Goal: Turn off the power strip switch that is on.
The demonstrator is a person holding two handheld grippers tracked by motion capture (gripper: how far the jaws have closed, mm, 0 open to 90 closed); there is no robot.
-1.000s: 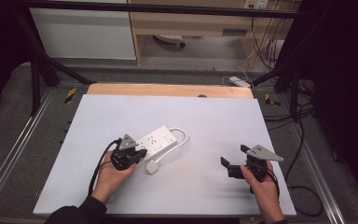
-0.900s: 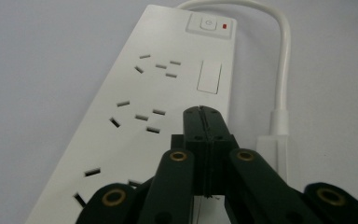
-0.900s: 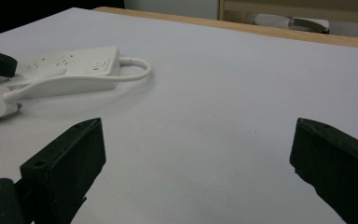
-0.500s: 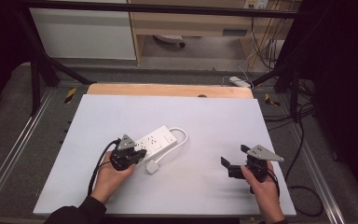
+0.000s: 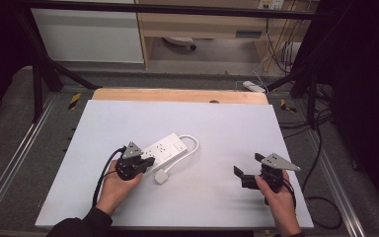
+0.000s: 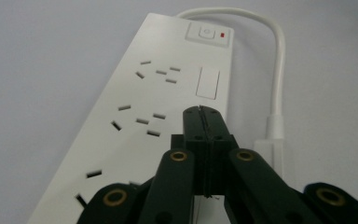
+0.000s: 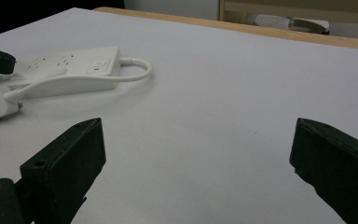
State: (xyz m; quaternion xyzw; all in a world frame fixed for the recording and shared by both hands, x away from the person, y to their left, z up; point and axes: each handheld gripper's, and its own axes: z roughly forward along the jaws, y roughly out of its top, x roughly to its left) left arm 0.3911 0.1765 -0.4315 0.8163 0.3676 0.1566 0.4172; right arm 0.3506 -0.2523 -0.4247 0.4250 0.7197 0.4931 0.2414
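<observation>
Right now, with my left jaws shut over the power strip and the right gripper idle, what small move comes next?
Probably ease the left gripper forward toward the switch. Its jaws are shut above the power strip, aimed along it. The right gripper stands open, well clear.

White power strip lying flat on table, cord looped to plug
</observation>
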